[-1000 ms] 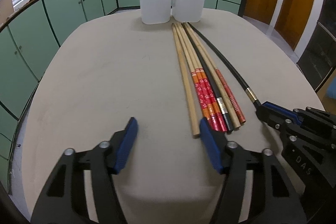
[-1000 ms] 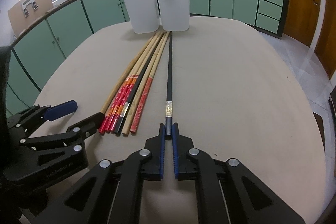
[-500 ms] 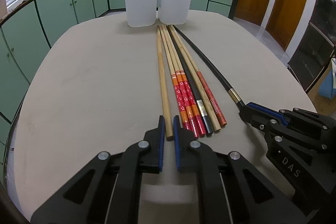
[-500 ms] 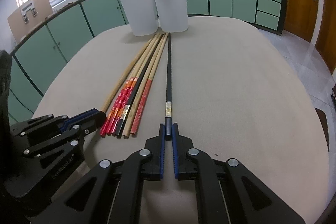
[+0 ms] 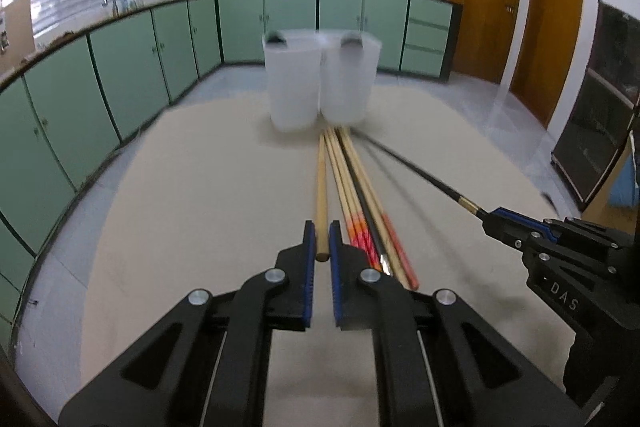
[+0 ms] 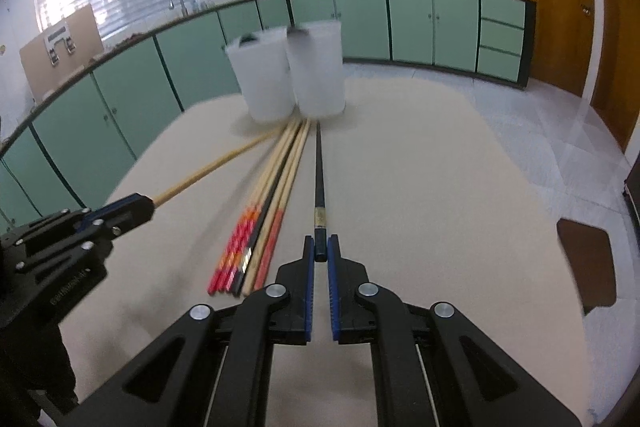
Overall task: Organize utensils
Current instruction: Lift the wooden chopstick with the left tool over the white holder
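In the left wrist view, the left gripper (image 5: 322, 241) is seen clamped on the near end of a plain wooden chopstick (image 5: 321, 187), which runs toward 12 o'clock. Just to its right, a bundle of chopsticks (image 5: 362, 211) — some with red and orange patterned ends, one black — lies on the beige table (image 5: 180, 195). At 12 o'clock, two white containers (image 5: 320, 83) stand side by side at the far ends of the sticks, each with a dark utensil end showing at the rim. At 3 o'clock, the right gripper (image 5: 490, 219) is seen closed on a black chopstick (image 5: 420, 175) with a gold band. In the right wrist view, that black chopstick (image 6: 319, 171) is pinched between the blue pads (image 6: 307, 283) — its tip points at the containers (image 6: 286, 79).
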`<state>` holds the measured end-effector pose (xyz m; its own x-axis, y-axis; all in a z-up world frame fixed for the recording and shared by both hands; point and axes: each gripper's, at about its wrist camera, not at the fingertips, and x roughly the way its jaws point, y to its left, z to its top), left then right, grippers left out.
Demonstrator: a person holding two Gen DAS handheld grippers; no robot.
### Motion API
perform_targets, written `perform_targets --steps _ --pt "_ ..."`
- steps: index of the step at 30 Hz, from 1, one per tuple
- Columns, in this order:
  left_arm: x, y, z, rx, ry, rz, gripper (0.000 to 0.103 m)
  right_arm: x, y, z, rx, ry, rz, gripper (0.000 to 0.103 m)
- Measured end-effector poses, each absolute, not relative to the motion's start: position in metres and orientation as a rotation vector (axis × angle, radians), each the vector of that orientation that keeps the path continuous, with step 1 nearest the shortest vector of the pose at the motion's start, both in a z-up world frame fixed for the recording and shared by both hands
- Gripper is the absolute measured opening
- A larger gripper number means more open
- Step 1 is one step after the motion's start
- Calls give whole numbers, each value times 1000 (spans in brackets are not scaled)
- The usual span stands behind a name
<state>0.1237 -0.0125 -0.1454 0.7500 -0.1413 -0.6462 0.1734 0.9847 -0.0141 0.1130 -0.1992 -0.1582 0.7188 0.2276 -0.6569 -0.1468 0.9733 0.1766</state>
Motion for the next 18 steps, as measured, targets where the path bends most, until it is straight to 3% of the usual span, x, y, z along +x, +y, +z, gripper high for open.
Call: perform_targets --steps 10,18 --pt "132 -8 -69 26 526 -200 6 125 -208 -86 84 607 225 6" --pt "154 -9 -34 -1 485 -227 6 148 -205 -33 39 552 275 6"
